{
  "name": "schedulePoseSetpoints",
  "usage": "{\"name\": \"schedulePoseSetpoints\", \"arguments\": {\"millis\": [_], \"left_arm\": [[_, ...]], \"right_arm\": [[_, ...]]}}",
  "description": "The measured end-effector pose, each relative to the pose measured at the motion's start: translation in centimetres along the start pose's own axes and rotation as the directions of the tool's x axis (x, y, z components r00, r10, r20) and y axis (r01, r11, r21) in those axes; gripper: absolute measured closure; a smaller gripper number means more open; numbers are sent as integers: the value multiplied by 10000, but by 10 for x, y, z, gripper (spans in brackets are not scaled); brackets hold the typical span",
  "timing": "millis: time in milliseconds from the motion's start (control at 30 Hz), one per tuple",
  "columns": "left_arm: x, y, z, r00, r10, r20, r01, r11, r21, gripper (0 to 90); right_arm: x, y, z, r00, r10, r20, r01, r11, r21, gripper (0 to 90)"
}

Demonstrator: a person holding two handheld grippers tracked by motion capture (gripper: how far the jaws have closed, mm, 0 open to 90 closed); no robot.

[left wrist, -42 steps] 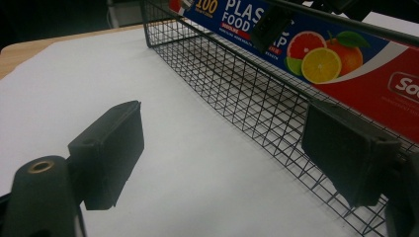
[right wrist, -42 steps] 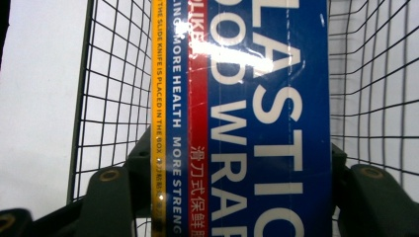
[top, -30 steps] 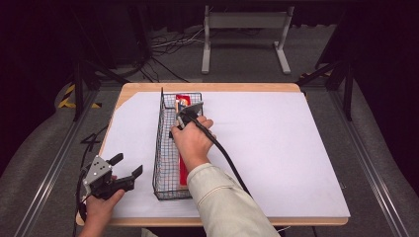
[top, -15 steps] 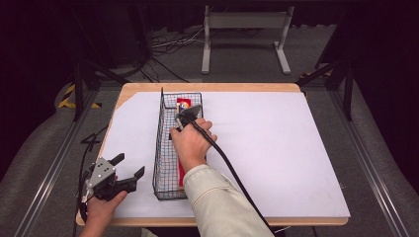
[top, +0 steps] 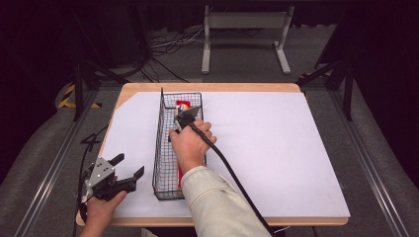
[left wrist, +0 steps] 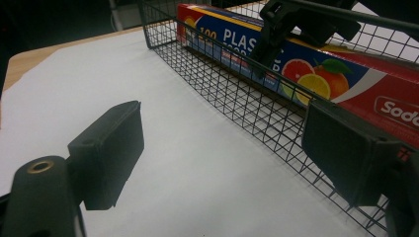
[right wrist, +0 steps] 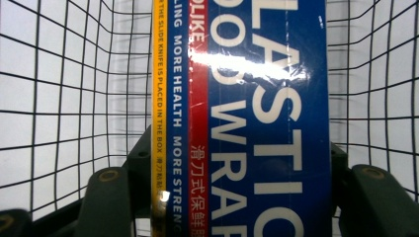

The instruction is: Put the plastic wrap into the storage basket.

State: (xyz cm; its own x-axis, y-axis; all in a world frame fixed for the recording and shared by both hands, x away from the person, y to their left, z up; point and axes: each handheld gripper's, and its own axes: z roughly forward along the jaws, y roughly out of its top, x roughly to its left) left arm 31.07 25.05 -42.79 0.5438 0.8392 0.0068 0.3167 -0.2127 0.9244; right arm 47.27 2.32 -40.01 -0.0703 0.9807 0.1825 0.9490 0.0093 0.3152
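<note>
At the table's near left corner, the left gripper point(top: 127, 170) hangs over the white sheet point(top: 276, 148) with its jaws spread wide and nothing between them. Just to its right stands the long black wire basket point(top: 159, 143), where the right gripper point(top: 184, 117) clamps the blue-and-red plastic-wrap box point(right wrist: 257, 118) (lying lengthwise inside).

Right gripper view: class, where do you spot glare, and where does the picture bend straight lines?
Right gripper view: a white glare streak crosses the plastic wrap box, and the basket wires bow outward. High view: even light on the table, dark surroundings.
</note>
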Motion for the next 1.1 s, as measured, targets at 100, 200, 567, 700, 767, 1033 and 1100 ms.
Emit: {"name": "schedulePoseSetpoints", "arguments": {"millis": [100,200,567,700,767,1033,1100], "left_arm": [[-1,0,0,10000,69,-4,-69,10000,-7,171],[-2,0,1,9999,157,-17,-156,9999,57,171],[-2,0,1,9999,152,-32,-152,9999,77,171],[-2,0,2,9999,154,-4,-154,9999,74,171],[0,-1,2,10000,97,4,-97,9999,84,171],[2,-1,2,10000,-31,13,31,9999,107,171],[2,-1,4,10000,14,36,-14,9999,145,171]], "right_arm": [[-1,0,3,9998,-182,6,182,9998,66,392],[-1,-1,3,9994,-352,45,353,9994,-61,339],[1,3,-7,9973,-626,-394,612,9975,-350,292],[4,5,-15,9959,-831,-358,805,9943,-702,264],[3,6,-20,9947,-967,-352,938,9926,-768,256],[-7,11,-45,9893,-1345,-572,1246,9808,-1502,233],[-10,11,-51,9822,-1795,-549,1671,9695,-1791,219]]}}
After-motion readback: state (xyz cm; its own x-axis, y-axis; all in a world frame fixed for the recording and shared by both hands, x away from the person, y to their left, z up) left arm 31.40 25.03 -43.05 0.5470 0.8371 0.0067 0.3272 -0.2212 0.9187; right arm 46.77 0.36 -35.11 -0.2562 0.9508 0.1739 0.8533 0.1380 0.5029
